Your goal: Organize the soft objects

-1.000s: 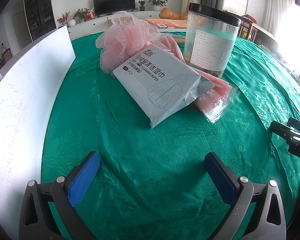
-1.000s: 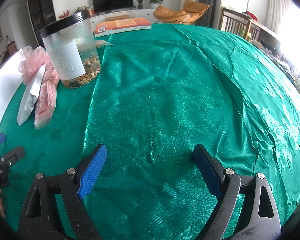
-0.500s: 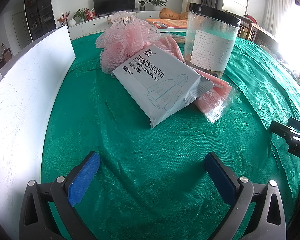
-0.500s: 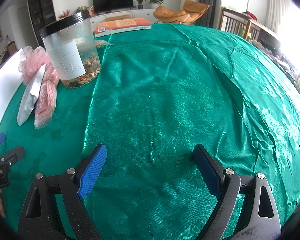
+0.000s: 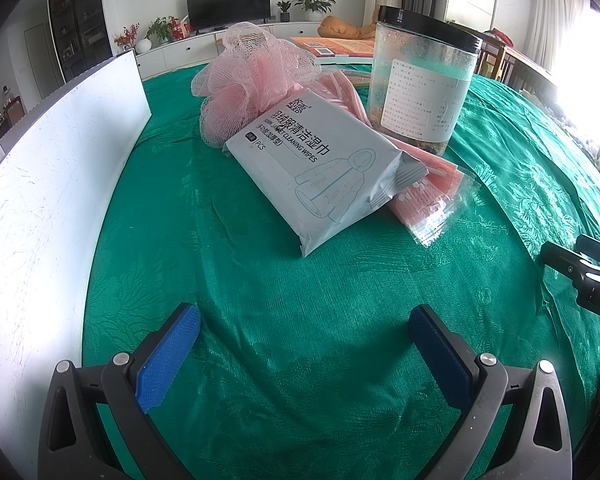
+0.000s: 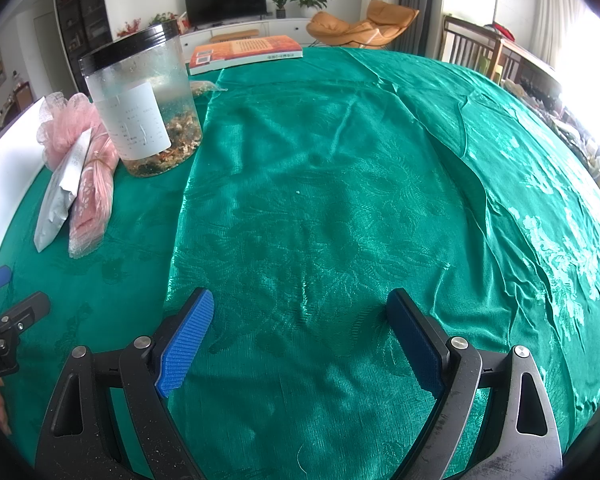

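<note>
Green cloth (image 5: 260, 300) fills the left wrist view; the left gripper (image 5: 304, 344) gapes empty above it, with the grey wipes pack (image 5: 320, 168) lying on a pink packet (image 5: 432, 196) beside the jar (image 5: 420, 84). From the right wrist, the right gripper (image 6: 300, 336) stands wide, empty, over bare cloth.

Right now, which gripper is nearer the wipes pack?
Left. The left gripper faces the wipes pack straight ahead; the right gripper sits off to its right, pack far left.
</note>
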Demonstrator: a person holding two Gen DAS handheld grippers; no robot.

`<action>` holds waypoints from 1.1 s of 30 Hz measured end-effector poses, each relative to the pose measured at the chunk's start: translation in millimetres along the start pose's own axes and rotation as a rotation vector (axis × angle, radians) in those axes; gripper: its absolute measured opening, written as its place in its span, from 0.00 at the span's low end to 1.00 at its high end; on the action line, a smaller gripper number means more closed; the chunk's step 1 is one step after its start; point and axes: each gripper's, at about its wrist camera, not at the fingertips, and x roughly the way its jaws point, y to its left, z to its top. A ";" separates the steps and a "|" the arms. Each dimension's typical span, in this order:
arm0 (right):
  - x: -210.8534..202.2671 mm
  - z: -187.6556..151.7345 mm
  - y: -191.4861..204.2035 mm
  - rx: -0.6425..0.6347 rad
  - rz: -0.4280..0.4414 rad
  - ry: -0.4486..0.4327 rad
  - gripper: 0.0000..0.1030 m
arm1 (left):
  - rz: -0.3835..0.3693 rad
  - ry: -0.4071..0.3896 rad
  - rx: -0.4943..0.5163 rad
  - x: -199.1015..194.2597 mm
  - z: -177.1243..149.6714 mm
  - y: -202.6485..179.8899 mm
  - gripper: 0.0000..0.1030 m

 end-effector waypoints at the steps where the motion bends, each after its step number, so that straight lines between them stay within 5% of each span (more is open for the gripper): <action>1: 0.0 0.0 0.0 0.000 0.000 0.000 0.88 | 0.001 0.001 -0.002 -1.6 -0.2 0.8 1.00; 3: -0.1 -0.1 0.0 0.000 0.001 0.000 0.88 | -0.017 0.012 -0.045 -7.7 3.2 5.4 1.00; 6: -0.1 -0.1 0.1 0.000 0.000 0.000 0.88 | -0.087 -0.076 -0.146 -33.2 26.3 19.5 1.00; 10: 0.0 -0.1 0.0 0.000 0.001 0.000 0.88 | -0.031 -0.153 -0.145 -42.4 86.9 24.5 1.00; 16: -0.1 -0.1 0.2 0.000 0.001 0.000 0.88 | 0.070 -0.021 -0.056 26.9 157.2 29.2 0.99; 17: -0.1 0.0 0.2 0.000 0.001 -0.001 0.88 | 0.069 -0.010 -0.074 36.1 163.1 35.6 0.96; 18: -0.1 -0.1 0.2 0.001 0.001 -0.001 0.88 | 0.040 -0.019 -0.106 40.4 166.9 41.1 0.77; 19: -0.1 -0.2 0.3 0.001 0.001 -0.001 0.88 | -0.013 -0.033 -0.152 41.3 168.0 50.2 0.38; 20: -0.1 0.1 0.4 0.000 0.002 -0.001 0.88 | -0.058 -0.033 -0.202 42.8 167.9 58.7 0.22; 23: 0.1 -0.1 0.5 0.001 0.000 0.000 0.88 | -0.120 -0.068 -0.258 28.8 153.9 67.1 0.15; 33: 0.0 -0.2 0.4 0.000 0.001 -0.001 0.88 | -0.332 -0.058 -0.137 -65.6 45.6 4.2 0.15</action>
